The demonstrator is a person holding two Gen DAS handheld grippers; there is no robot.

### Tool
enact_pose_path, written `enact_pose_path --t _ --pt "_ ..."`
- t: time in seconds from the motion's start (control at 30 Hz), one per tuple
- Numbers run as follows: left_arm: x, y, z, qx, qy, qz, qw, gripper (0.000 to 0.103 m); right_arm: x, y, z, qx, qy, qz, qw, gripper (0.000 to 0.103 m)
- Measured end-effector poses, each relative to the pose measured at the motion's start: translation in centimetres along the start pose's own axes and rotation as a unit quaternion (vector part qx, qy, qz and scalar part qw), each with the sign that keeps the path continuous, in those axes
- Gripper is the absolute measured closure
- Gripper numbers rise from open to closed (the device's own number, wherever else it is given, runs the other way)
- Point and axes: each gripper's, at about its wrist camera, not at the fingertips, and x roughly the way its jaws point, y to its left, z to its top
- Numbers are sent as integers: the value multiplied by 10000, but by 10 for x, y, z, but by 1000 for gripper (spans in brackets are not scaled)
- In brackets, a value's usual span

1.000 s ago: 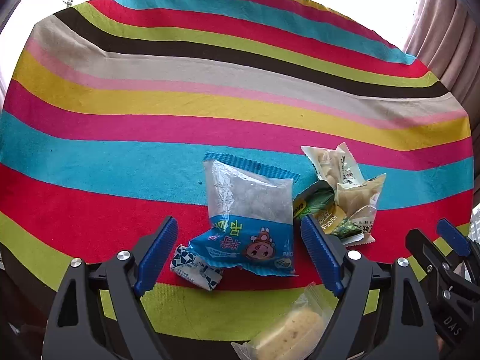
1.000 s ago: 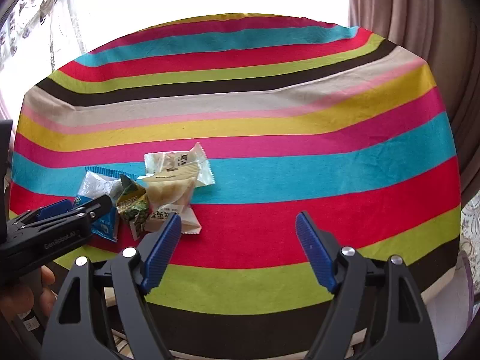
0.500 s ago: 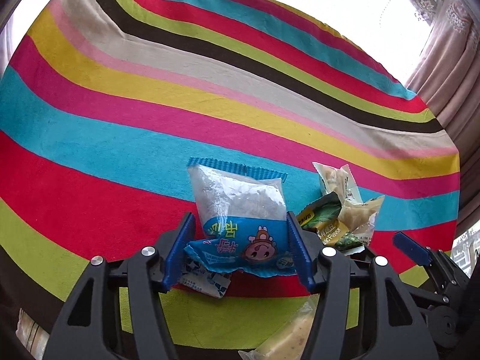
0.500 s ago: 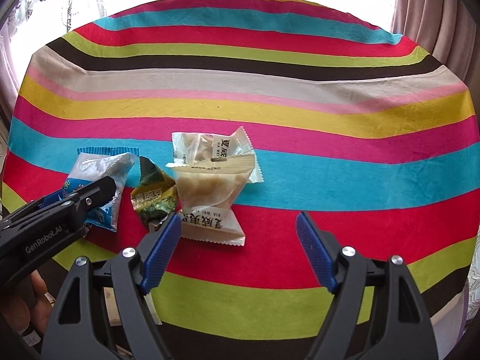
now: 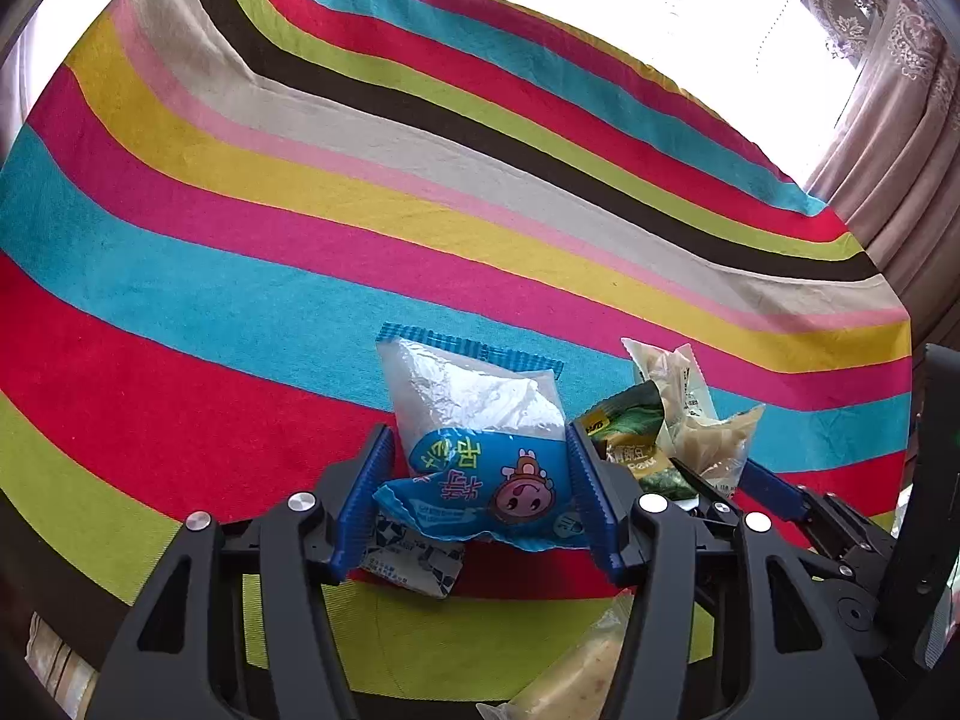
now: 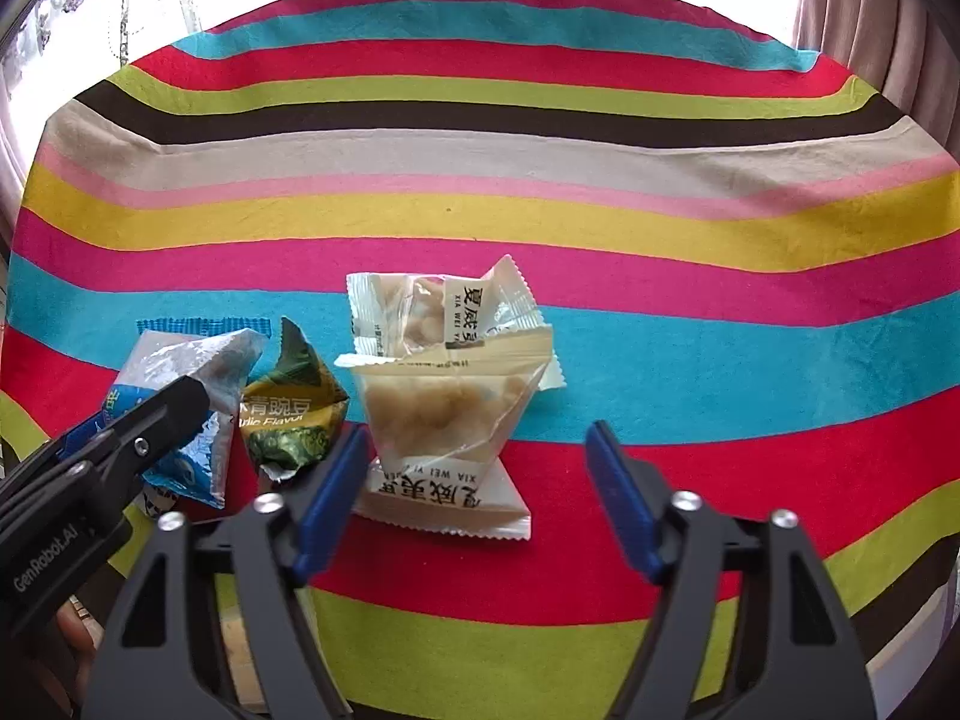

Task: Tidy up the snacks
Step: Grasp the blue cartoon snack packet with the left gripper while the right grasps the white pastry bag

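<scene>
The left gripper (image 5: 480, 504) was seen clamped on a blue packet (image 5: 480, 450), its ribbed blue pads pressed against both crinkled sides; the jaws had just been closing. The packet was of glossy film, clear and silvery above, printed blue with a cartoon face below, with a crimped blue seam on top. Under its lower edge a small blue-and-white wrapper (image 5: 414, 558) was lying on the cloth.

The right gripper (image 6: 480, 492) was held with its jaws apart, though they had just been narrowing. A cream sachet (image 6: 447, 438), clear in the middle and filled with pale lumps, lay against the left pad and well short of the right one; whether that pad touched it could not be told. A second cream sachet (image 6: 432, 306) with zigzag ends lay partly beneath it, farther off. Just left, a puffy green and gold pouch (image 6: 291, 414) was seen.

Everything rested on a tablecloth (image 6: 660, 360) of woven fabric in broad coloured stripes. A pleated curtain (image 5: 888, 168) hung beyond.
</scene>
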Motion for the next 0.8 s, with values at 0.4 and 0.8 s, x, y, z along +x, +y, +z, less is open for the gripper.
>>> enact_pose_path --t 0.4,0.8 --pt "-13 -5 -4 110 -186 -24 9998 62 -21 -7 -16 126 -165 140 9997 65" --pt "-6 -32 1 556 427 268 9972 40 -52 -27 -37 401 -344 -48 9986 65"
